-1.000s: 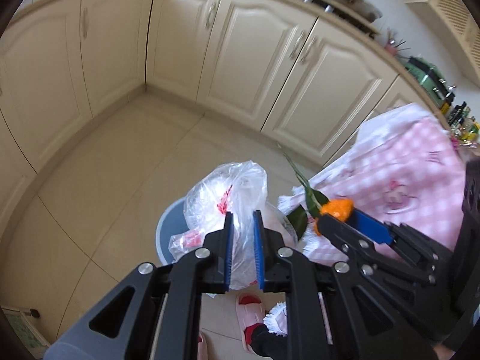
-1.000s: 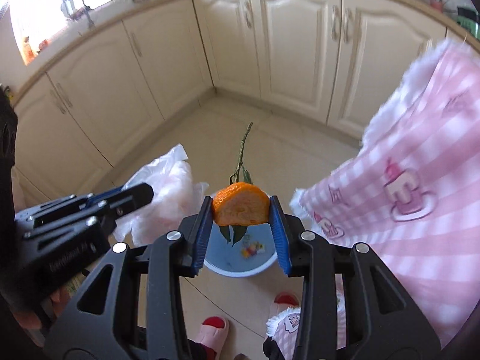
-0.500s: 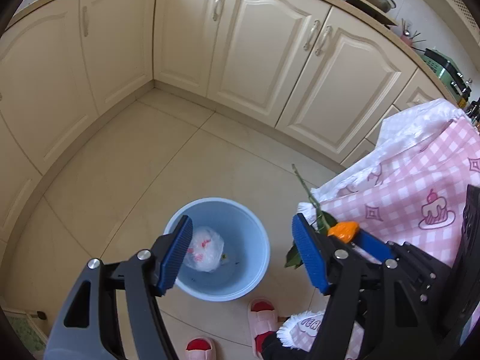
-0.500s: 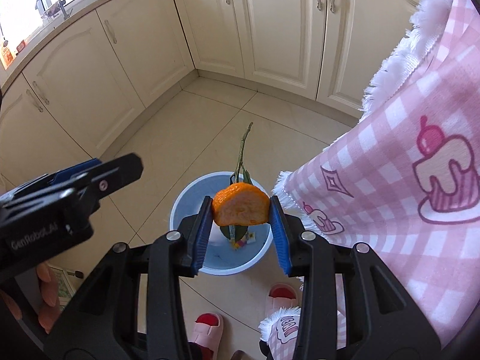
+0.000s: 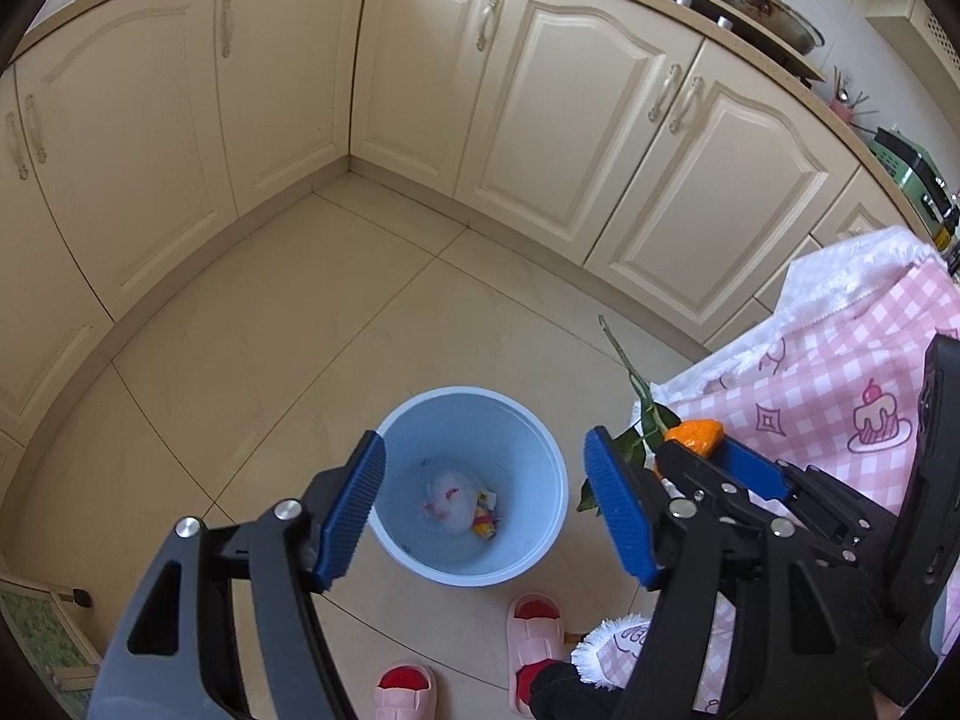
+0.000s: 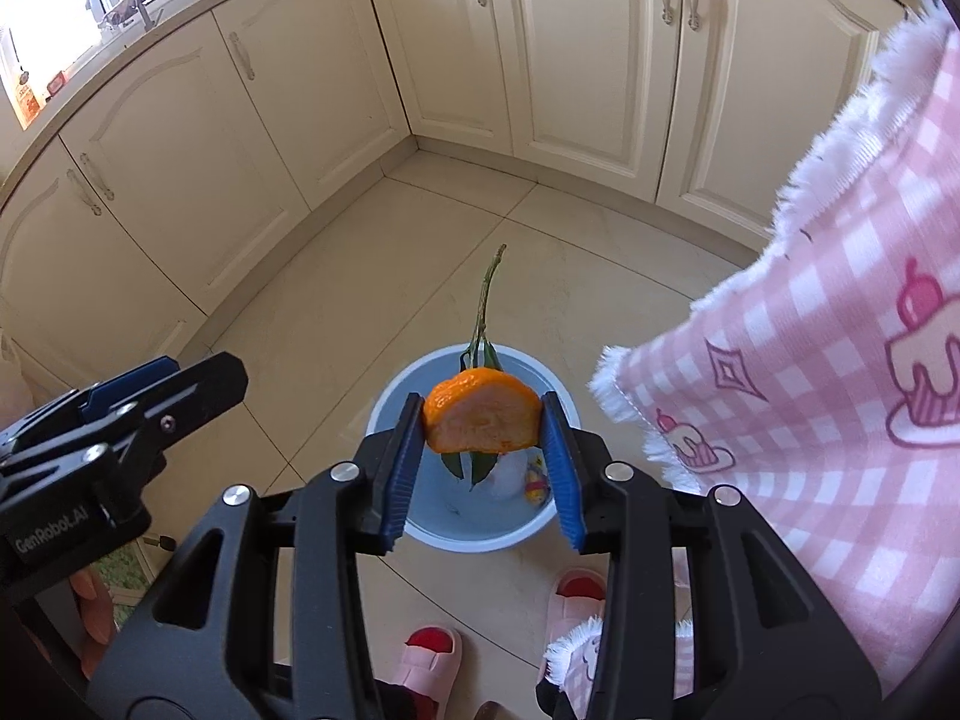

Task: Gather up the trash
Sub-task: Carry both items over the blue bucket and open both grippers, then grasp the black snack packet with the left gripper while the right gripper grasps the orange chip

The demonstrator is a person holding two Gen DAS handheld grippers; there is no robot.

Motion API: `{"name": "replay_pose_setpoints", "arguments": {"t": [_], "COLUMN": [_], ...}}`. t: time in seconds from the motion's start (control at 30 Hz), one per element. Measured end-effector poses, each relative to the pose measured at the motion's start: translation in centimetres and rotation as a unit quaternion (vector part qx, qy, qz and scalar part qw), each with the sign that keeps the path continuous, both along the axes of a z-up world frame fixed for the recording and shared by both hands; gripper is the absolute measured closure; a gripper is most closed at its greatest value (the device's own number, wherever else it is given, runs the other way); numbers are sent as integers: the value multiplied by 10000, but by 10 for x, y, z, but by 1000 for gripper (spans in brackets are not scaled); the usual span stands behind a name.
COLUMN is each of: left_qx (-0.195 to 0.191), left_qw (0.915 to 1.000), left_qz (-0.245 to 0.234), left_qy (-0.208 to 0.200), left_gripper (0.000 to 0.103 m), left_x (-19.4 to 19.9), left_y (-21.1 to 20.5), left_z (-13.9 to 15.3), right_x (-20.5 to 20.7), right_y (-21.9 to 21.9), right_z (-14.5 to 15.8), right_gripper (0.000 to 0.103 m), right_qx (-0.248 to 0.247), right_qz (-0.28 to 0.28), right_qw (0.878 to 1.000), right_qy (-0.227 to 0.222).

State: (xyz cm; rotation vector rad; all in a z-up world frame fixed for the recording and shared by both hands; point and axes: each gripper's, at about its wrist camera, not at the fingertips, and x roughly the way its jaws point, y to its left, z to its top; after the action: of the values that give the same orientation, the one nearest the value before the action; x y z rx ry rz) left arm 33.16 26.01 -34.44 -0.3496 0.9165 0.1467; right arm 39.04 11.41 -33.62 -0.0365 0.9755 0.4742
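Note:
A light blue bin (image 5: 543,516) stands on the tiled floor below both grippers, with a crumpled clear plastic bag (image 5: 447,501) and small scraps lying in its bottom. My left gripper (image 5: 486,507) hangs above the bin, open and empty. My right gripper (image 6: 480,456) is shut on a piece of orange peel (image 6: 480,414) with a green stem and leaves (image 6: 483,306), directly over the bin (image 6: 384,402). In the left wrist view the orange peel (image 5: 693,437) and right gripper (image 5: 708,462) sit to the right of the bin.
Cream cabinets (image 5: 540,108) wrap around the floor corner behind the bin. A pink checked cloth with white fringe (image 6: 840,372) hangs at the right. The person's pink slippers (image 5: 534,642) stand just before the bin. A green mat (image 5: 36,630) lies at the lower left.
My left gripper opened and let go of the plastic bag, which now lies in the bin. The right gripper carried the peel in over the bin.

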Motion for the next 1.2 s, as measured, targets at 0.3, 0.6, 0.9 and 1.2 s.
{"name": "replay_pose_setpoints", "arguments": {"t": [0.3, 0.6, 0.9, 1.2], "left_qx": [43, 17, 187, 283], "left_qw": [9997, 9988, 9924, 9748], "left_qz": [190, 164, -61, -766], "left_qy": [-161, -462, -1215, -2076], "left_gripper": [35, 35, 33, 28], "left_x": [-5, -21, -60, -104], "left_y": [10, 5, -28, -112], "left_z": [17, 52, 135, 221], "right_x": [5, -13, -60, -123], "right_y": [21, 2, -45, -151], "right_z": [18, 49, 133, 208], "right_gripper": [54, 52, 52, 48], "right_qx": [100, 237, 552, 740], "right_qz": [212, 38, -199, -800], "right_qw": [9988, 9974, 9891, 9735], "right_qy": [-422, -673, -1351, -2010]}}
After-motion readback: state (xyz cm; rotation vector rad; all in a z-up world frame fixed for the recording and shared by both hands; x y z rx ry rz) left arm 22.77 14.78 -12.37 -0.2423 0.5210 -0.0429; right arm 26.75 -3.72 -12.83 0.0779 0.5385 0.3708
